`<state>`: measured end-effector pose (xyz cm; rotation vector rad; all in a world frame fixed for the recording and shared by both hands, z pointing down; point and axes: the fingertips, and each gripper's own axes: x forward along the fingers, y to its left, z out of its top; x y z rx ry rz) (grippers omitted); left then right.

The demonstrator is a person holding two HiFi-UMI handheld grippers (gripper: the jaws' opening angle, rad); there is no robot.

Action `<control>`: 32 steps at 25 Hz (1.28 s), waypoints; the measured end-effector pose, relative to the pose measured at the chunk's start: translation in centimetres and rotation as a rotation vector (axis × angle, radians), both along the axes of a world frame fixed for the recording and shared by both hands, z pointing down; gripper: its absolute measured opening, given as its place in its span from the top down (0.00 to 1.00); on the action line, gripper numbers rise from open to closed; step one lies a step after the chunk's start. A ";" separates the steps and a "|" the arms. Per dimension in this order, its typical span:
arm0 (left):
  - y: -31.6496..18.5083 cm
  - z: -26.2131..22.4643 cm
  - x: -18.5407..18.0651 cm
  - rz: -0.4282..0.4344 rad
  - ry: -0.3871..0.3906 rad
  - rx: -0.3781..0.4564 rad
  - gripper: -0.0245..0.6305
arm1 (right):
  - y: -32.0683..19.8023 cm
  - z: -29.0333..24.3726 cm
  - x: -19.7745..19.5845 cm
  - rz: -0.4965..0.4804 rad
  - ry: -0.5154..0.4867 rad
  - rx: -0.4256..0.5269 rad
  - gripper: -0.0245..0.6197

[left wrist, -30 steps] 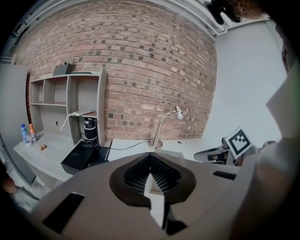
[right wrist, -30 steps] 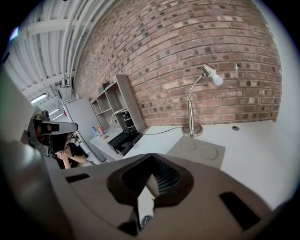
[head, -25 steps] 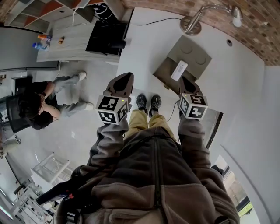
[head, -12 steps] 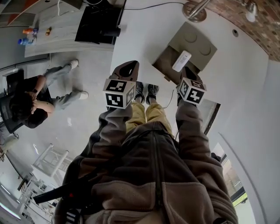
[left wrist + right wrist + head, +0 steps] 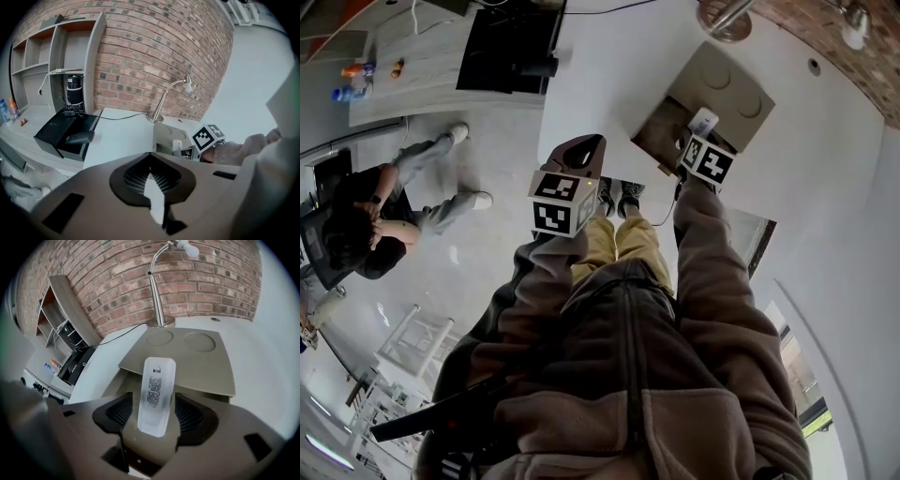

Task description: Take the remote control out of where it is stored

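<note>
A white remote control (image 5: 156, 394) (image 5: 703, 122) sticks up out of a grey-brown storage box (image 5: 187, 357) (image 5: 727, 89) on the white table, label side facing me. My right gripper (image 5: 157, 403) (image 5: 689, 145) is at the box, its jaws opening. The remote's lower half stands between the dark pads (image 5: 123, 411), with a gap on each side. My left gripper (image 5: 581, 152) (image 5: 151, 157) hangs shut and empty over the floor, left of the table edge. From it, the remote (image 5: 177, 145) shows beside the right gripper's marker cube.
A metal desk lamp (image 5: 161, 287) (image 5: 727, 19) stands behind the box. A black device (image 5: 511, 47) with cables sits on a lower shelf to the left. A person (image 5: 375, 216) sits on the floor at the far left. The brick wall (image 5: 197, 282) is close behind.
My right gripper has moved forward to the box and now has its jaws either side of the remote. The left gripper has stayed about where it was.
</note>
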<state>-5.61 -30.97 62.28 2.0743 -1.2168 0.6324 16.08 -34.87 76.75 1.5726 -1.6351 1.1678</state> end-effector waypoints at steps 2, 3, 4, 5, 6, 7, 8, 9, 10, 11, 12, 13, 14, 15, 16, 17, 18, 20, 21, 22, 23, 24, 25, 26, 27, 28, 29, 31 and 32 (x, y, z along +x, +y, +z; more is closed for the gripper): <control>-0.1 -0.2 -0.7 -0.009 -0.005 -0.002 0.95 | -0.6 0.6 0.0 0.011 0.010 -0.014 0.55; -0.1 -0.2 -1.0 -0.014 -0.008 -0.003 0.95 | -0.8 0.9 0.1 0.019 0.022 -0.023 0.55; -0.1 -0.2 -1.2 -0.017 -0.011 -0.005 0.95 | -0.9 1.3 0.3 0.027 0.036 -0.034 0.55; -0.1 -0.1 -1.5 -0.020 -0.014 -0.007 0.95 | -1.0 1.8 0.5 0.031 0.051 -0.046 0.55; -0.1 0.0 -1.7 -0.021 -0.016 -0.010 0.95 | -0.9 2.1 0.6 0.030 0.062 -0.058 0.55; 0.1 0.1 -1.9 -0.022 -0.018 -0.012 0.95 | -0.8 2.4 0.6 0.023 0.070 -0.066 0.56; 0.2 0.1 -2.1 -0.022 -0.020 -0.013 0.95 | -0.7 2.5 0.6 0.014 0.072 -0.068 0.57; 0.3 0.1 -2.3 -0.022 -0.021 -0.013 0.95 | -0.6 2.2 0.6 0.005 0.067 -0.062 0.58; 0.4 -0.1 -2.4 -0.021 -0.021 -0.009 0.95 | -0.5 1.8 0.4 -0.003 0.055 -0.044 0.58; 0.3 -0.2 -2.5 -0.021 -0.020 -0.003 0.95 | -0.5 1.0 0.2 -0.010 0.037 -0.014 0.58; 0.3 -0.5 -2.6 -0.022 -0.016 0.005 0.95 | -0.6 -0.1 -0.1 -0.017 0.014 0.025 0.58; 0.2 -0.9 -2.6 -0.023 -0.011 0.014 0.95 | -0.6 -1.3 -0.5 -0.022 -0.011 0.068 0.58; 0.0 -1.4 -2.6 -0.024 -0.005 0.025 0.95 | -0.5 -2.8 -1.0 -0.028 -0.036 0.112 0.58; 0.0 -2.0 -2.5 -0.023 0.001 0.037 0.95 | -0.3 -4.4 -1.4 -0.035 -0.057 0.153 0.58; 0.0 -2.8 -2.4 -0.021 0.006 0.049 0.95 | 0.0 -6.2 -1.9 -0.045 -0.073 0.189 0.58; 0.0 -3.8 -2.3 -0.018 0.011 0.062 0.95 | 0.3 -8.0 -2.3 -0.058 -0.084 0.220 0.58; 0.0 -4.8 -2.2 -0.014 0.016 0.078 0.95 | 0.7 -9.9 -2.8 -0.074 -0.094 0.251 0.58; -0.5 -7.3 -1.7 -0.001 0.029 0.131 0.95 | 0.5 -14.1 -3.7 -0.116 -0.107 0.328 0.58; -1.1 -8.7 -1.5 0.009 0.037 0.166 0.95 | -0.1 -16.4 -4.0 -0.140 -0.105 0.377 0.58; -1.7 -10.2 -1.2 0.019 0.044 0.201 0.95 | -0.7 -18.8 -4.2 -0.164 -0.098 0.428 0.58; -2.2 -11.6 -0.9 0.028 0.051 0.235 0.95 | -1.2 -21.2 -4.4 -0.186 -0.088 0.478 0.58; -2.6 -13.1 -0.7 0.036 0.057 0.265 0.95 | -1.5 -23.6 -4.6 -0.206 -0.079 0.527 0.58; -2.8 -14.4 -0.6 0.042 0.062 0.294 0.95 | -1.7 -26.0 -4.7 -0.222 -0.073 0.574 0.58; -3.0 -15.7 -0.5 0.047 0.066 0.320 0.95 | -1.8 -28.1 -4.9 -0.237 -0.068 0.618 0.58; -3.2 -16.9 -0.4 0.051 0.069 0.345 0.95 | -1.7 -30.1 -5.1 -0.250 -0.066 0.659 0.58; -3.3 -18.0 -0.4 0.054 0.071 0.369 0.95 | -1.6 -32.0 -5.3 -0.260 -0.065 0.697 0.58; -3.4 -19.1 -0.4 0.057 0.072 0.393 0.95 | -1.3 -33.6 -5.5 -0.268 -0.064 0.732 0.58; -3.6 -21.2 -0.5 0.059 0.074 0.441 0.95 | -0.8 -36.5 -5.9 -0.281 -0.060 0.794 0.58; -3.6 -22.3 -0.6 0.059 0.075 0.465 0.95 | -0.5 -37.7 -6.0 -0.286 -0.057 0.821 0.58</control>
